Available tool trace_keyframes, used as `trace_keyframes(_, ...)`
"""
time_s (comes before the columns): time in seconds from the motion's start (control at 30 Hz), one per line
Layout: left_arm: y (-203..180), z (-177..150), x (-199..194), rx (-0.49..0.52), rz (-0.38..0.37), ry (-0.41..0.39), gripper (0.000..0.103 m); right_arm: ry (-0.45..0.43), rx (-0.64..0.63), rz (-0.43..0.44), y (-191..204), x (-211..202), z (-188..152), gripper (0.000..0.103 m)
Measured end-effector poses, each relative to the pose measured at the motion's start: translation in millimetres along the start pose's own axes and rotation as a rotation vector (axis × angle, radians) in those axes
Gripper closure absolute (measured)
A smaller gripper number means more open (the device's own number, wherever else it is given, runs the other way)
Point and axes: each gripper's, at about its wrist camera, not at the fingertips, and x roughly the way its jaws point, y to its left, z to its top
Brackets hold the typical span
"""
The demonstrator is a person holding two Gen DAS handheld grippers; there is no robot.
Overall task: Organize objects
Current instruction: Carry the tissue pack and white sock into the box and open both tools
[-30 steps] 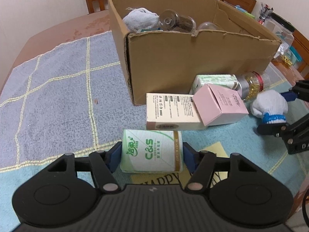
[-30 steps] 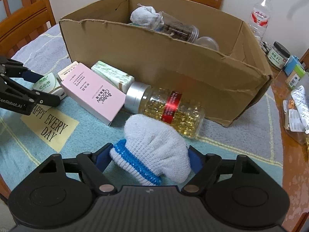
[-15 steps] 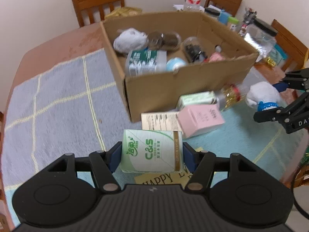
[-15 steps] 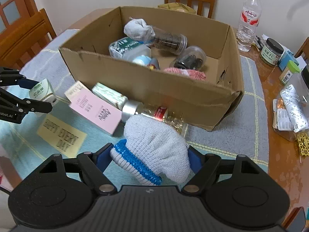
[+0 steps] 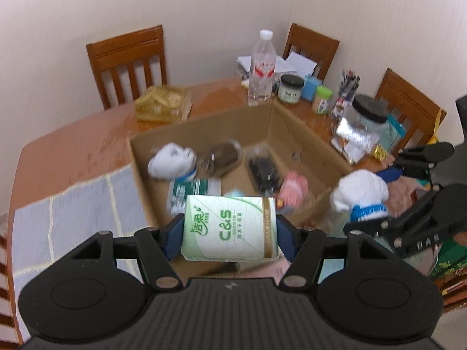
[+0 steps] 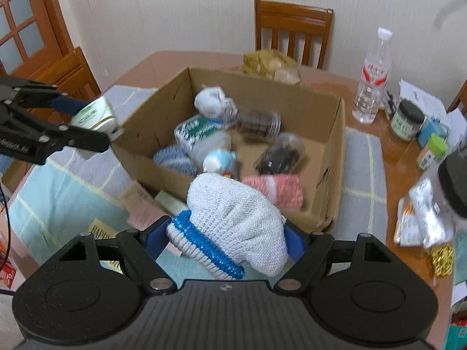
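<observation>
My left gripper (image 5: 229,233) is shut on a green-and-white tissue pack (image 5: 227,227) and holds it in the air above the near wall of the open cardboard box (image 5: 268,119). My right gripper (image 6: 226,237) is shut on a rolled white glove with a blue cuff (image 6: 233,224), held above the box's near edge (image 6: 338,134). The right gripper with the glove (image 5: 360,194) shows at the right of the left wrist view. The left gripper with the pack (image 6: 93,113) shows at the left of the right wrist view. The box holds jars, rolled gloves and a bottle.
A pink box (image 6: 143,213) and a yellow card (image 6: 100,230) lie on the cloth before the cardboard box. A water bottle (image 6: 370,78), jars (image 6: 407,119) and packets (image 6: 420,215) crowd the table at the right. Wooden chairs (image 6: 292,32) ring the table.
Both grippers have risen well above the table with their loads and moved toward the box. The box's inside has come into full view.
</observation>
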Motion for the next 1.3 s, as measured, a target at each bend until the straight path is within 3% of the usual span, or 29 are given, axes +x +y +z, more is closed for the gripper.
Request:
trace_keyframes(0.07, 1, 10, 7, 0.005, 0.02, -0.014, 0.038, -0.018, -0.008, -0.004, -2, -3, 7, 0.02)
trace_keyframes(0.13, 5, 16, 14, -0.004, 0.056, -0.02, 0.023, -0.032, -0.011, -0.009, -5, -4, 14, 0.02)
trace_keyframes(0.17, 7, 18, 17, -0.016, 0.076, -0.019, 0.007, -0.036, -0.01, -0.012, -6, -4, 17, 0.02)
trace_keyframes(0.2, 10, 19, 18, -0.029, 0.091, -0.026, 0.005, -0.041, -0.009, -0.016, -8, -4, 20, 0.02)
trace_keyframes(0.47, 23, 0, 14, -0.08, 0.115, -0.011, 0.004, -0.051, -0.029, -0.025, -16, 1, 40, 0.02)
trace_keyframes(0.97, 25, -38, -18, -0.056, 0.261, -0.023, 0.002, -0.086, -0.111, -0.011, -6, 25, 101, 0.02)
trace_keyframes(1.07, 27, -44, -21, -0.077, 0.271, -0.024, 0.002, -0.096, -0.135, -0.033, -1, 34, 110, 0.015)
trace_keyframes(1.13, 28, -49, -23, -0.094, 0.274, -0.022, 0.002, -0.095, -0.151, -0.08, 2, 41, 113, 0.001)
trace_keyframes(1.3, 28, -58, -22, -0.108, 0.282, -0.007, 0.002, -0.092, -0.163, -0.078, 7, 45, 108, 0.0)
